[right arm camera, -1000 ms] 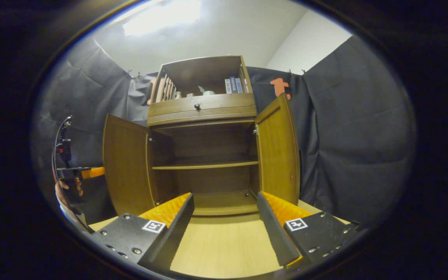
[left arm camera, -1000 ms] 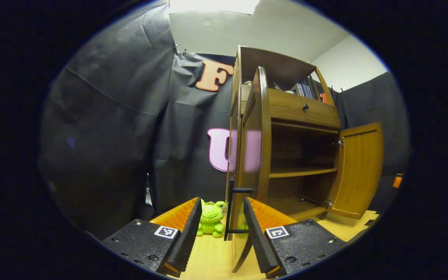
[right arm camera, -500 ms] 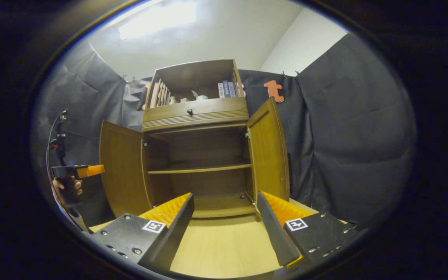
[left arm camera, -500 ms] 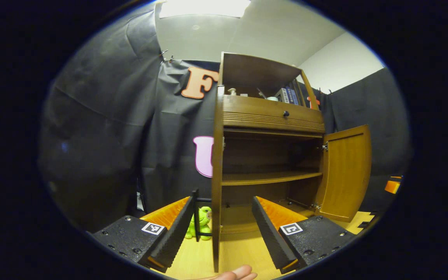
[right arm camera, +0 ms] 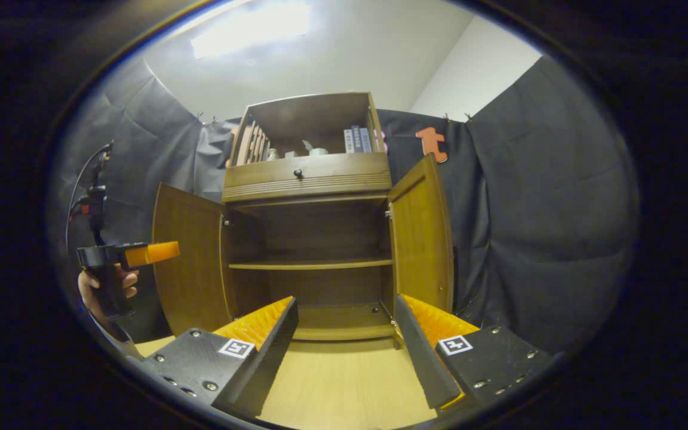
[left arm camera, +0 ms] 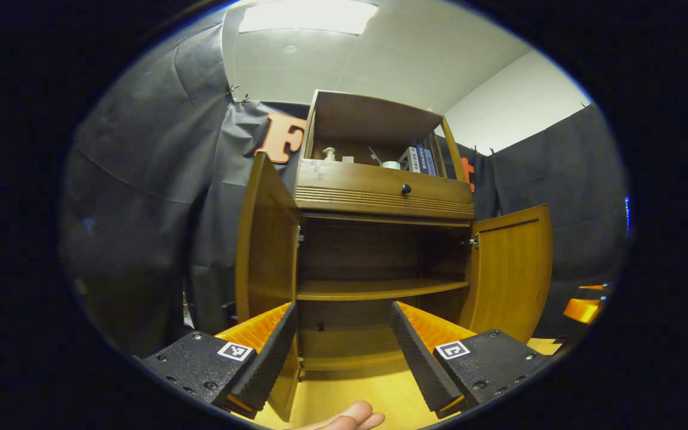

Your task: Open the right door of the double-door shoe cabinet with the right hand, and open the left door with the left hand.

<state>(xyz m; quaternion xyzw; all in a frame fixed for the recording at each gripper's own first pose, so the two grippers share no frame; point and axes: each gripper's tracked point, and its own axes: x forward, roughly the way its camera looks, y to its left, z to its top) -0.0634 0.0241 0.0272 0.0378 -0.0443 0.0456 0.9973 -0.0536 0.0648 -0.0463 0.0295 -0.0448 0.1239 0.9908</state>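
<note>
The wooden shoe cabinet (left arm camera: 380, 194) stands ahead with both doors swung out. In the left gripper view its left door (left arm camera: 266, 239) stands open beside my left gripper (left arm camera: 341, 358), which is open and holds nothing. The right door (left arm camera: 511, 269) stands wide open, and my right gripper (left arm camera: 583, 307) shows beyond it at the right edge. In the right gripper view the cabinet (right arm camera: 308, 179) faces me with the left door (right arm camera: 189, 257) and right door (right arm camera: 421, 239) open. My right gripper (right arm camera: 344, 352) is open and empty, short of the cabinet. A hand (right arm camera: 102, 286) holds the left gripper (right arm camera: 159, 253) beside the left door.
Inside the cabinet are a bare middle shelf (left arm camera: 380, 289) and a bottom board. A drawer with a black knob (left arm camera: 405, 189) sits above the doors, and books (left arm camera: 418, 160) and small bottles stand on the top shelf. Light wooden floor (right arm camera: 344, 388) lies in front. A fingertip (left arm camera: 350, 417) shows at the bottom edge.
My left gripper has drawn away from the left door and turned right to face the cabinet's inside; the green toy has left its view. The right gripper barely moved.
</note>
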